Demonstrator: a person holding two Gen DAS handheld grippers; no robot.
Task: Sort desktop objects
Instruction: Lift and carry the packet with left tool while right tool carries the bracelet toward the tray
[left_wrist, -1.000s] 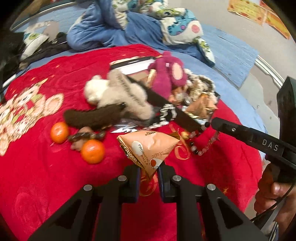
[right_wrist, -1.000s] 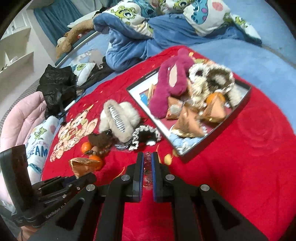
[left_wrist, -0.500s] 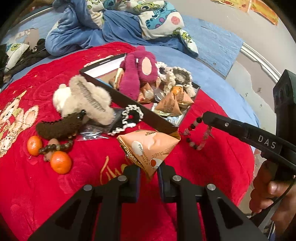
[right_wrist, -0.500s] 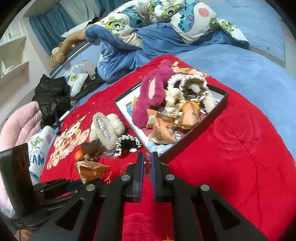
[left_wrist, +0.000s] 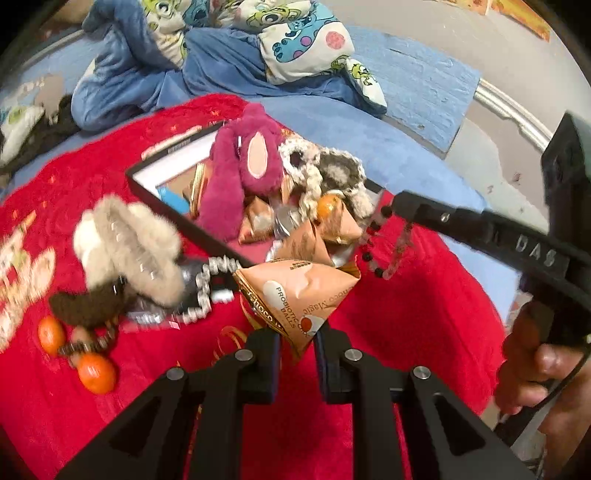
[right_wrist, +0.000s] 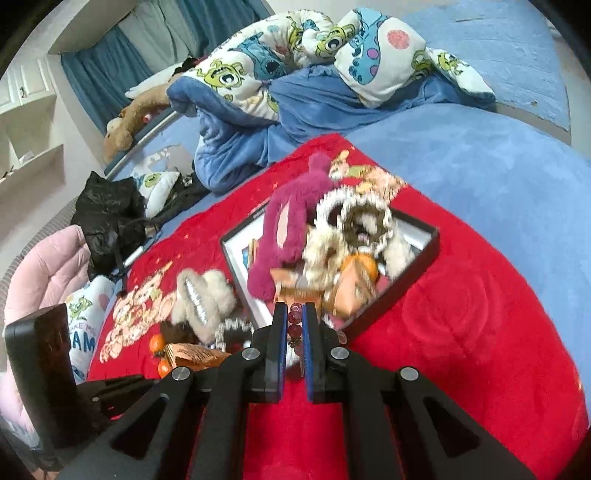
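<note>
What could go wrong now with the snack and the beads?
1. The tray already looks piled high, with a plush and scrunchies, so a dropped snack packet might slide off the heap onto the blanket.
2. The bead bracelet dangles loose from the right hand-held gripper; it could snag on a scrunchie when lowered.
3. The left hand-held gripper pinches only the packet's corner, so it may slip.
</note>
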